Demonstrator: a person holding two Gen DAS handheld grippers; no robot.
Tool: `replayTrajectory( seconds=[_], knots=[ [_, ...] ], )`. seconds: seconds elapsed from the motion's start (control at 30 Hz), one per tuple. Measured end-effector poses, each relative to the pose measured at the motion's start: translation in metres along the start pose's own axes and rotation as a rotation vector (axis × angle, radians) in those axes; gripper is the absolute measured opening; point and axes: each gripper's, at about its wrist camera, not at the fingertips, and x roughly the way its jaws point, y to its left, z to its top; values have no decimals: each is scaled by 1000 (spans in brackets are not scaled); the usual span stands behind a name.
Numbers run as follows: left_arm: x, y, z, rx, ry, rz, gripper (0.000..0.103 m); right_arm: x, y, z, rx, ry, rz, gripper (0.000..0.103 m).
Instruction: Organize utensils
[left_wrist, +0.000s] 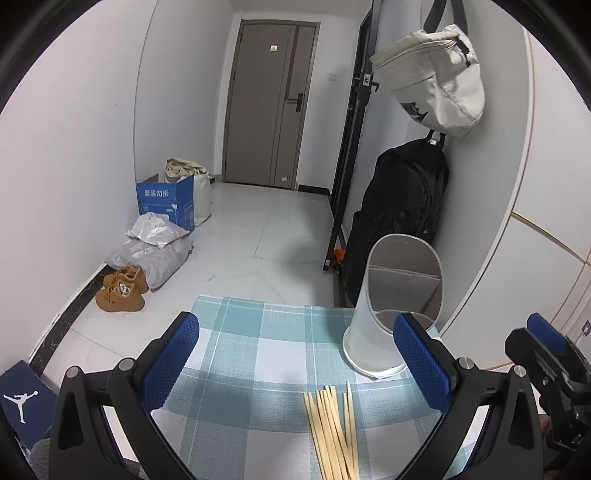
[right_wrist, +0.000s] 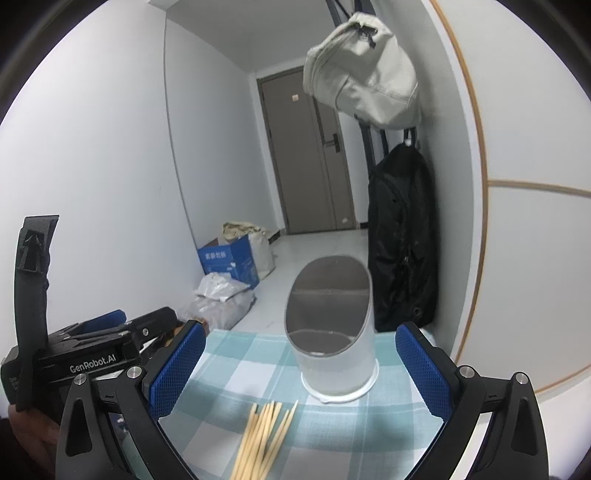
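Several wooden chopsticks (left_wrist: 334, 432) lie in a loose bundle on the checked tablecloth (left_wrist: 258, 332), near its front edge; they also show in the right wrist view (right_wrist: 264, 439). A white cylindrical holder with a slanted open top (left_wrist: 391, 306) stands upright behind them at the table's far right; it shows in the right wrist view (right_wrist: 332, 332) too. My left gripper (left_wrist: 299, 354) is open and empty, above the cloth, with the chopsticks between its fingers. My right gripper (right_wrist: 301, 365) is open and empty, facing the holder and chopsticks.
The small table stands against a white wall on the right, where a black backpack (left_wrist: 399, 218) and a beige bag (left_wrist: 432, 77) hang. Beyond its far edge is tiled floor with a blue box (left_wrist: 166, 201), plastic bags and brown shoes (left_wrist: 122, 290).
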Motion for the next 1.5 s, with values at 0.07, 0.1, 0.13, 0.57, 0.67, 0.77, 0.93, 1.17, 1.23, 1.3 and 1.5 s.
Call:
replayTrajectory(
  seconds=[0.07, 0.1, 0.13, 0.57, 0.67, 0.77, 0.93, 1.17, 1.23, 1.3, 1.5],
  knots=[
    [7, 6, -2, -12, 14, 6, 102, 9, 0, -4, -3, 39, -3, 103],
    [11, 9, -3, -19, 23, 11, 102, 14, -1, -6, -5, 59, -4, 103],
    [15, 13, -4, -25, 31, 16, 102, 21, -1, -9, -8, 85, -10, 103],
    [77, 69, -10, -168, 189, 53, 102, 128, 5, -70, -8, 570, 44, 52],
    [85, 76, -12, -183, 219, 62, 102, 148, 4, -82, -9, 642, 16, 44],
    [90, 82, -15, -193, 248, 65, 102, 161, 2, -89, -5, 696, -10, 35],
    [98, 90, -18, -213, 286, 67, 102, 174, 4, -100, -28, 774, -59, 27],
    [100, 105, -18, -263, 313, 62, 102, 175, 17, -98, -94, 800, -104, 25],
    [100, 108, -18, -273, 313, 59, 102, 178, 22, -98, -125, 811, -121, 23],
    [98, 110, -17, -278, 314, 57, 102, 179, 29, -97, -174, 824, -143, 20],
    [94, 113, -15, -268, 290, 66, 102, 178, 36, -96, -243, 867, -177, 16]
  ],
)
